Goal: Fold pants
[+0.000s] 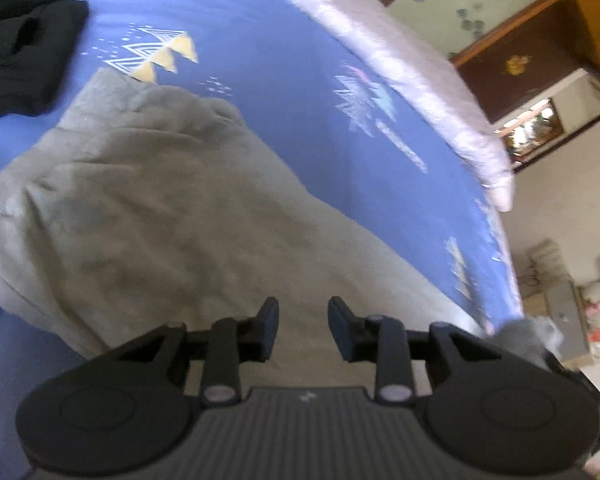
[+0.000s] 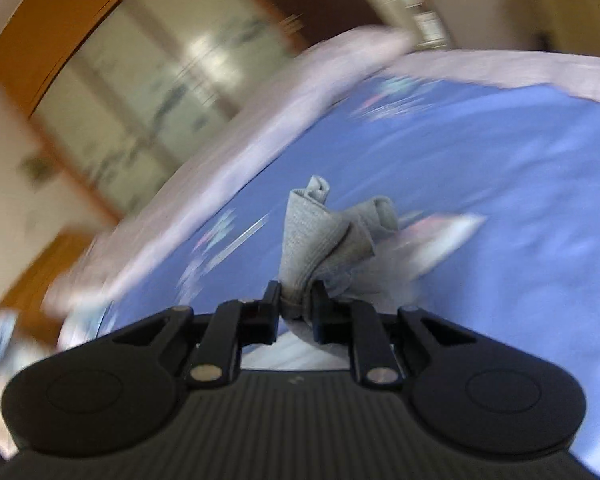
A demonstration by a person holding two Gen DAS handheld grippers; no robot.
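Spread apart over the grey pants on the blue bedspread, the left gripper holds nothing, while the right gripper pinches a bunched pants cuff.

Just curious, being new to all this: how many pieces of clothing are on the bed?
2 that I can see: grey pants spread in the middle of the blue bed, with an end pinched in the right gripper, and a black garment beyond them. Others may be out of view.
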